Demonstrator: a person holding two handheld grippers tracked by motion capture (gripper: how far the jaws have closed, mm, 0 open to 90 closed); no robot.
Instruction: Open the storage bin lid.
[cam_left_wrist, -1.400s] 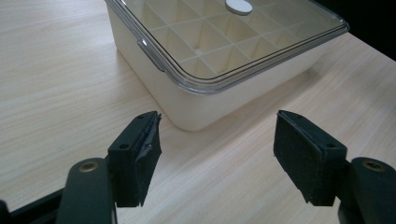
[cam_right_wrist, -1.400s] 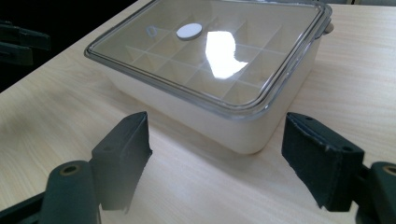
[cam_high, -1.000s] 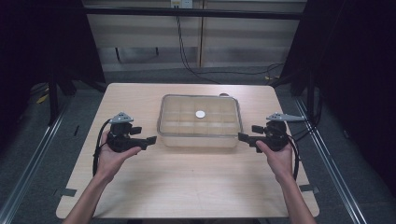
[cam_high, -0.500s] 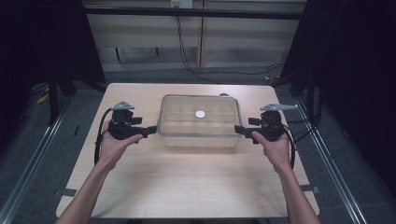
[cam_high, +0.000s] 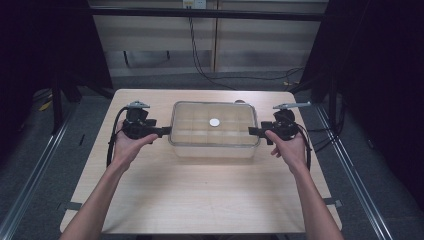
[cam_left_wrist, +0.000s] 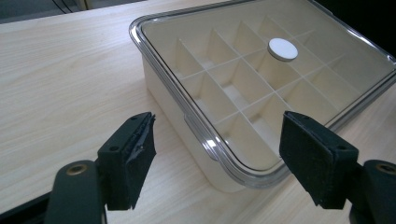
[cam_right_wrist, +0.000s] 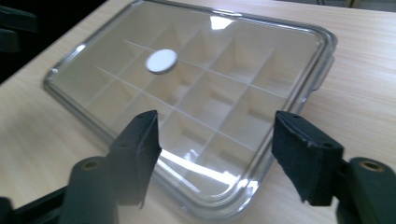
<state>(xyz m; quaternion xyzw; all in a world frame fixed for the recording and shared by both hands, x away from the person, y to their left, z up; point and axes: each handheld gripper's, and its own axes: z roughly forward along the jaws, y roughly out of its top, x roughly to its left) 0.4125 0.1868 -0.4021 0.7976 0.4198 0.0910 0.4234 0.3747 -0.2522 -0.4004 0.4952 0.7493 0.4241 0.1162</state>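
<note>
A lidded box (cam_high: 214, 130) with a white disc (cam_high: 214, 122) on its clear lid sits mid-table (cam_high: 200, 200), toward the far edge. The left gripper (cam_high: 163, 131) and right gripper (cam_high: 254, 131) flank its 2 short ends, jaws wide apart, holding nothing.

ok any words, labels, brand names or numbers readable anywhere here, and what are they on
None can be read.
The white round disc on the clear lid of the divided box is blank.
The left gripper and right gripper show no marking.
The wooden table carries no print.
The small pale plate on the back wall is too small to read.
</note>
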